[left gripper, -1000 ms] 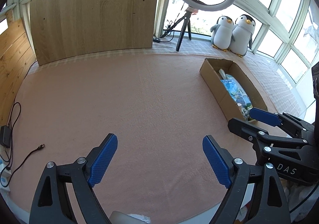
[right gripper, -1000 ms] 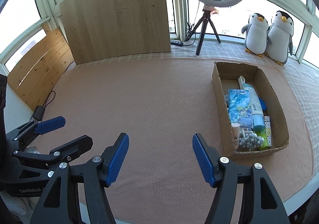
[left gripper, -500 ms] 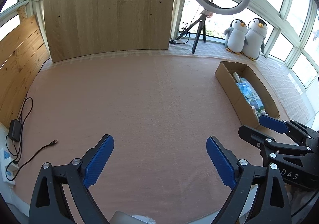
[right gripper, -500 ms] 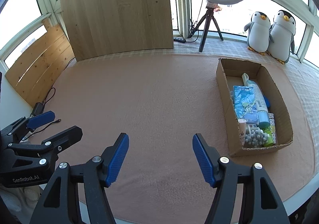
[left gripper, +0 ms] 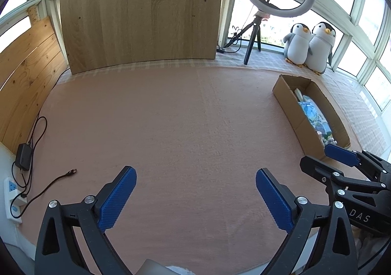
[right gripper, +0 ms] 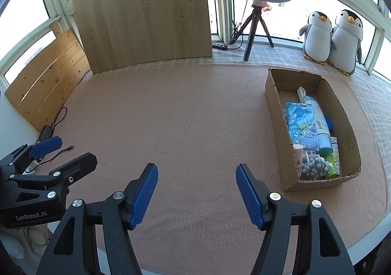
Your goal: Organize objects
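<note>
Cardboard is where everything sits: the box (right gripper: 349,128) on the right of the pink surface (right gripper: 185,123) holds a blue packet (right gripper: 299,116), a white tube (right gripper: 319,116) and a cluster of grey beads (right gripper: 314,166), while the cloth around it looks bare. I hold both tools low at the near edge, the left gripper (left gripper: 194,198) and the right gripper (right gripper: 195,192) each with fingers spread wide and nothing between them. To my eye the sorting looks finished (or nearly), so the sensible move is to keep both clear of the box wall and not nudge it. My right wrist view looks down into the box and shows its contents plainly; my left wrist view shows mostly its outer wall, but it alone shows the white power strip (left gripper: 11,198) at the far left.
</note>
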The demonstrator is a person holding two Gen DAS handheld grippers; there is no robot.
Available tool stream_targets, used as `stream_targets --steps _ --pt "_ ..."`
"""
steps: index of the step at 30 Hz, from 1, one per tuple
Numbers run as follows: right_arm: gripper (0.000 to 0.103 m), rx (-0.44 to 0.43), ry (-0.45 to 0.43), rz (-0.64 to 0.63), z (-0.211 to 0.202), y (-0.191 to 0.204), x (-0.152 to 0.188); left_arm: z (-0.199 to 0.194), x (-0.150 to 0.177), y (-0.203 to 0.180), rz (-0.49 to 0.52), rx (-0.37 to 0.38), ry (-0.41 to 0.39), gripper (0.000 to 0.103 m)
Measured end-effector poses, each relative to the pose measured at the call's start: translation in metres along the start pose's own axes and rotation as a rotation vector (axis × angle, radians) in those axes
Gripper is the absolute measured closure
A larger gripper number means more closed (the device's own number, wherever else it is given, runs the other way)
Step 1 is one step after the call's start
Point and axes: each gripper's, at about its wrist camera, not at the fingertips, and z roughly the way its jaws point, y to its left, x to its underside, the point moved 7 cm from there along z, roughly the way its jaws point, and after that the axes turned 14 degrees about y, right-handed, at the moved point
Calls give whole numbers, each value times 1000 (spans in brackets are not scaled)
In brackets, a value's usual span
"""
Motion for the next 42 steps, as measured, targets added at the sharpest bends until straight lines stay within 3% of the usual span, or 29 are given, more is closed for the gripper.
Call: stream_targets --steps 42 --pt "40 -6 9 9 3 2 1 5 4 6 -3 -13 14 3"
